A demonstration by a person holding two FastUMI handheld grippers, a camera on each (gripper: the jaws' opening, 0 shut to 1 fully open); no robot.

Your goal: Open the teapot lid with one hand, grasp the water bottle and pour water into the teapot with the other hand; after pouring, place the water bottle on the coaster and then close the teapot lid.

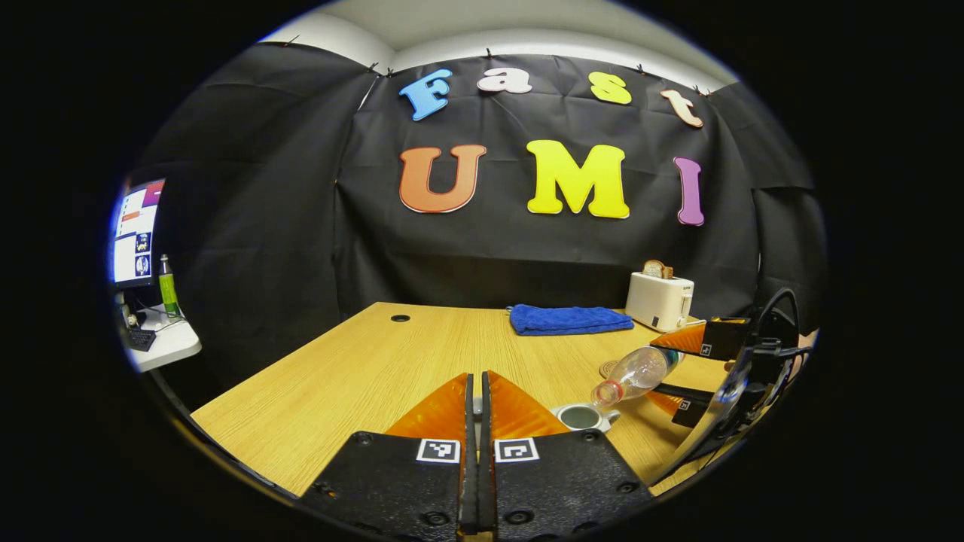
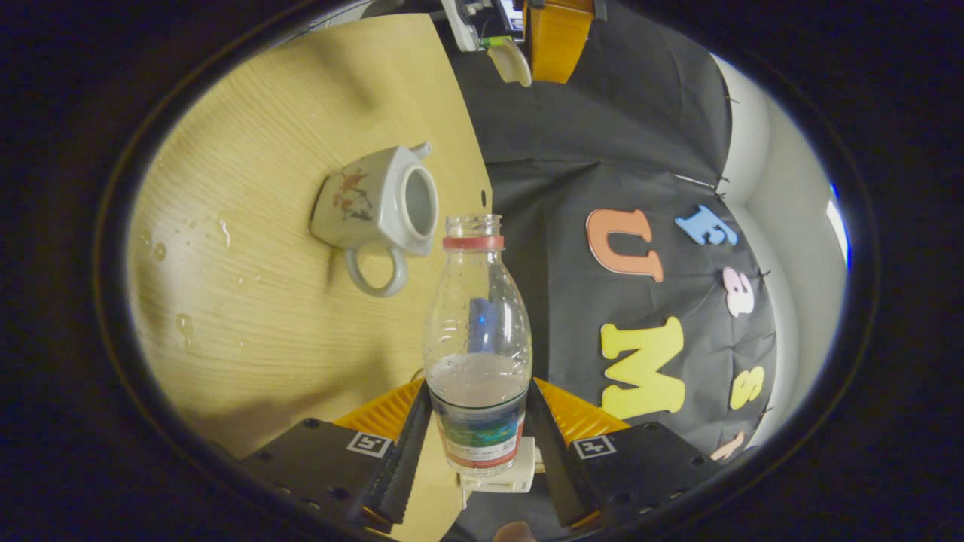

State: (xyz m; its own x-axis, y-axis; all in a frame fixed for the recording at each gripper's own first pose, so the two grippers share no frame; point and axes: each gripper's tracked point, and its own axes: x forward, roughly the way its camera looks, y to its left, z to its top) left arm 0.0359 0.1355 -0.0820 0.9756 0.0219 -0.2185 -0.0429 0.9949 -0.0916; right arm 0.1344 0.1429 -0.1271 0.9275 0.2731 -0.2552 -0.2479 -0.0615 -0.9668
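Even, seemingly overhead light, strong fisheye bending at edges, soft shadows on the table [image 1: 361, 369].

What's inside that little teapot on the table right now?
The teapot has its lid off, and its round opening shows a pale grey inside. The water bottle, held tipped toward it, is still part full. Whether water has collected in the teapot cannot be told; its bottom is hidden.

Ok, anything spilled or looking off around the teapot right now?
Yes: water droplets lie scattered on the wooden table beside the open teapot, apparently splashed during pouring. The water bottle is tipped toward the teapot.
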